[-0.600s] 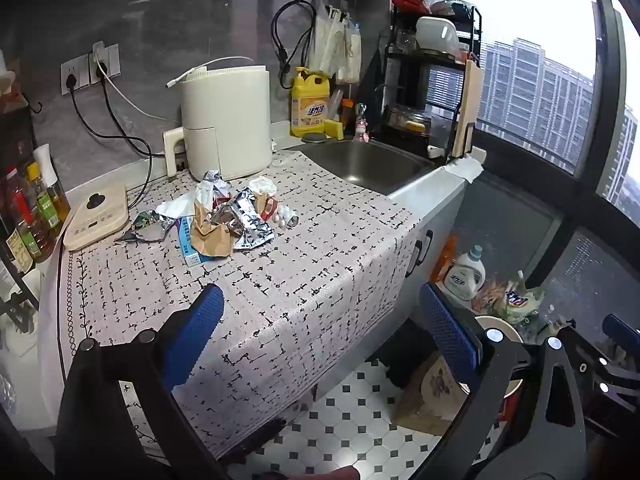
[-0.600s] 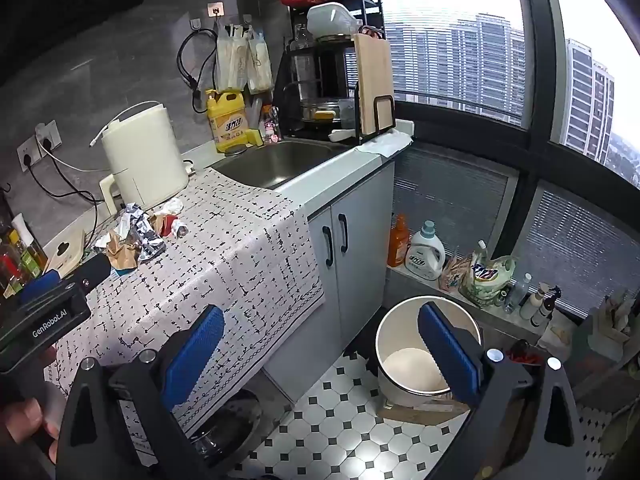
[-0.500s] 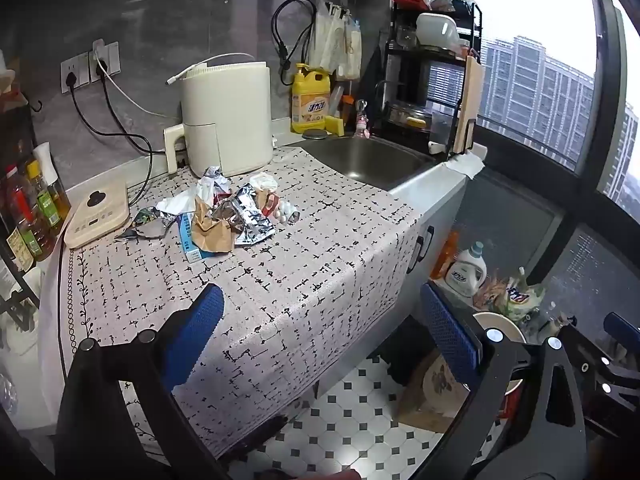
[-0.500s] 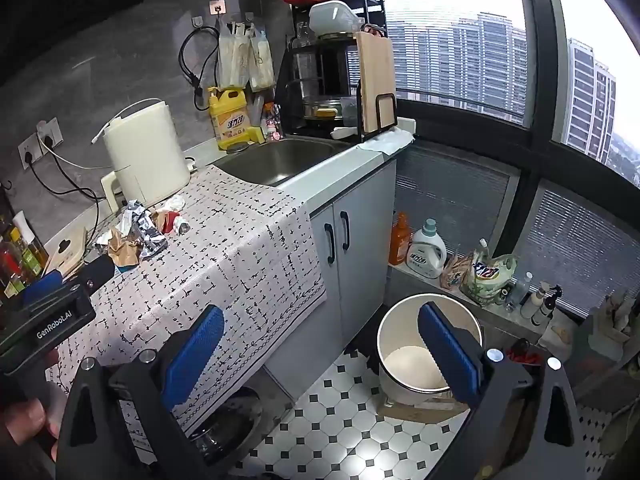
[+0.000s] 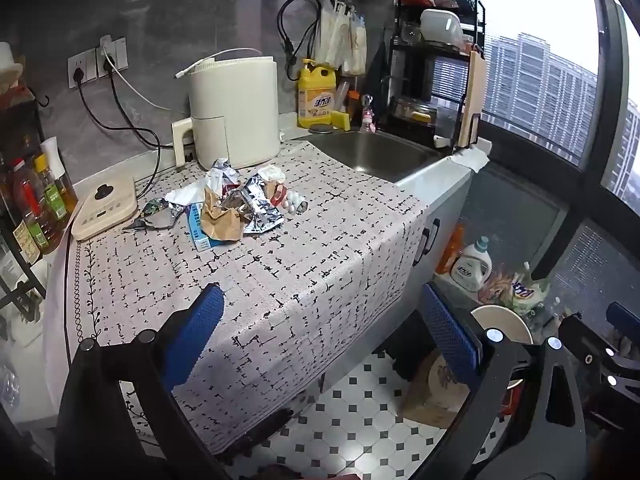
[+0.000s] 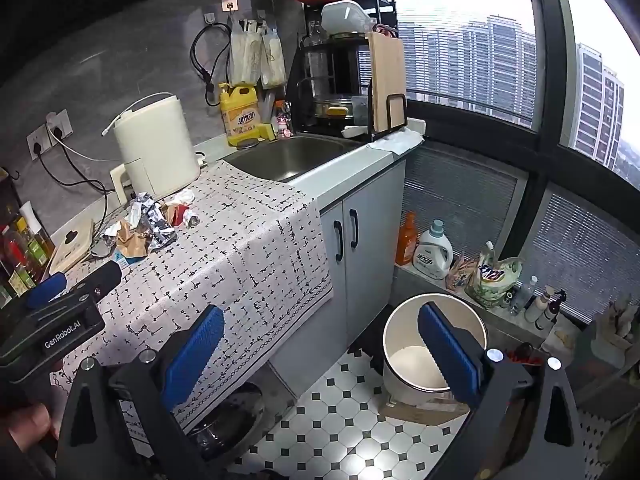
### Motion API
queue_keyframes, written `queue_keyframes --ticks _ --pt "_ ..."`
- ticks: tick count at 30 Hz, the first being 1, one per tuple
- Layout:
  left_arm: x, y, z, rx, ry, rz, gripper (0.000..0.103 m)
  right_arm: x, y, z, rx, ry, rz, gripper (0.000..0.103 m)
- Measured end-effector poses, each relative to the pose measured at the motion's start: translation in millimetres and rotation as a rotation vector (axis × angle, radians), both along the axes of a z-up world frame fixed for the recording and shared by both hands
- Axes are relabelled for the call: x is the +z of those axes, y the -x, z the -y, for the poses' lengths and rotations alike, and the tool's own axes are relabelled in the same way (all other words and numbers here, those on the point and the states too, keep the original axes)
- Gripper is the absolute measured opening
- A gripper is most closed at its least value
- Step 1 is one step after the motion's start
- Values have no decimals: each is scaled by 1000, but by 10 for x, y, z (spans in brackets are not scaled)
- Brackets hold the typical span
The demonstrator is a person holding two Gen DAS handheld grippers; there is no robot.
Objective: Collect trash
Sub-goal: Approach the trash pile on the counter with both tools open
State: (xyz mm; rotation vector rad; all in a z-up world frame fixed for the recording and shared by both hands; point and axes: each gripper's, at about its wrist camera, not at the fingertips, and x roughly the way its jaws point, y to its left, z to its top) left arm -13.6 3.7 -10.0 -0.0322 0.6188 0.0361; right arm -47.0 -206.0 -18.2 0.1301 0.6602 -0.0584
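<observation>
- Crumpled silver foil, torn brown paper, a blue-and-white carton and a few small white balls make up the heap of trash (image 5: 236,204) I am after; it lies on the pale, black-flecked patterned cloth (image 5: 280,280) that covers the counter, just in front of the tall cream cylindrical appliance (image 5: 234,112).
- My left gripper (image 5: 324,332) hangs well short of that appliance, over the cloth's near edge, blue pads spread wide with nothing between them.
- My right gripper (image 6: 320,352) is also released and empty, further from the appliance and out over the black-and-white tiled floor (image 6: 352,420).
- The round cream bin (image 6: 434,340) with its open mouth stands on that floor, far from the appliance, past the grey cabinet doors (image 6: 360,256).
- The steel sink (image 5: 372,154) sits to the right of the appliance, and the yellow detergent jug (image 5: 316,94) stands between them against the wall.
- The trash touches neither gripper.
</observation>
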Motion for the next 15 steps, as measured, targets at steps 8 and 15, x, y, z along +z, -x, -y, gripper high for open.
queue_keyframes --ticks 8,15 --pt "44 55 11 13 -11 17 97 55 4 10 27 -10 20 95" --pt "105 95 41 27 -21 42 97 119 4 36 39 -7 40 95"
